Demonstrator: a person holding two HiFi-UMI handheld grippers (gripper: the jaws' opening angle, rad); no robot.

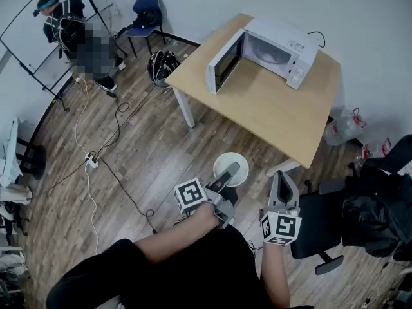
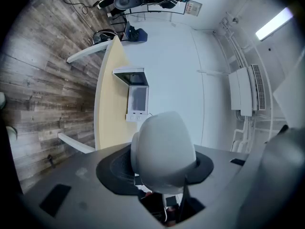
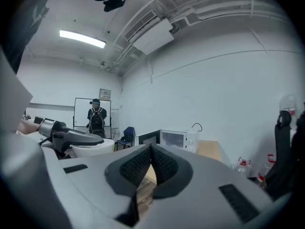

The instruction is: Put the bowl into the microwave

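Observation:
I hold a white bowl (image 1: 243, 161) by its rim in my left gripper (image 1: 229, 172), above the wood floor just short of the table's near corner. In the left gripper view the bowl (image 2: 164, 149) fills the space between the jaws, which are shut on it. The white microwave (image 1: 273, 49) stands on the wooden table (image 1: 277, 111) with its door (image 1: 223, 62) swung open to the left. It also shows far off as the microwave (image 2: 135, 97) and the microwave (image 3: 177, 140). My right gripper (image 1: 282, 181) hangs to the bowl's right, shut with its pads (image 3: 163, 164) touching and nothing between them.
A black office chair (image 1: 322, 227) with a bag stands at my right. Water bottles (image 1: 342, 129) sit by the table's right side. A backpack (image 1: 161, 65), a blue chair (image 1: 145, 17) and cables (image 1: 96, 153) lie to the left. A person (image 1: 71, 31) stands by a whiteboard.

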